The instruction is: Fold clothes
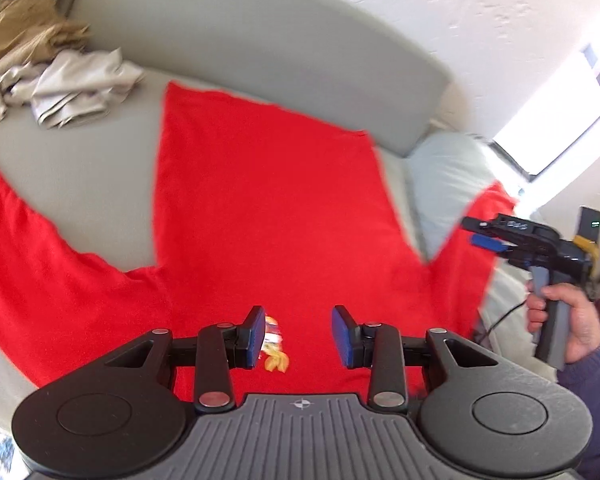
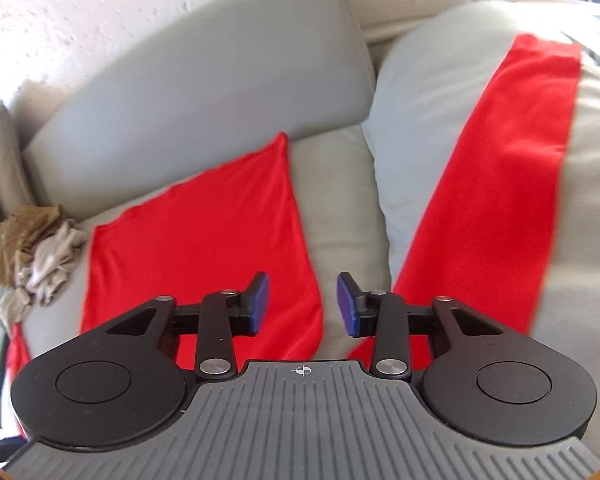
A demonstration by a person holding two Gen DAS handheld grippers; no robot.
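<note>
the left tongs [image 1: 299, 334] point forward and downward, their blue pads [image 1: 257, 336] standing apart with nothing gripped between them. the right tongs [image 2: 303, 303] are tilted down in much the same way, pads [image 2: 346, 306] likewise parted and empty. in the left wrist view the right tongs [image 1: 482, 232] show at about 3 o'clock, side-on, pointing toward 9 o'clock. the right hand [image 1: 568, 326] wraps around the grey handle below them, at about 4 o'clock, with a dark sleeve [image 1: 592, 380] at the wrist.
</note>
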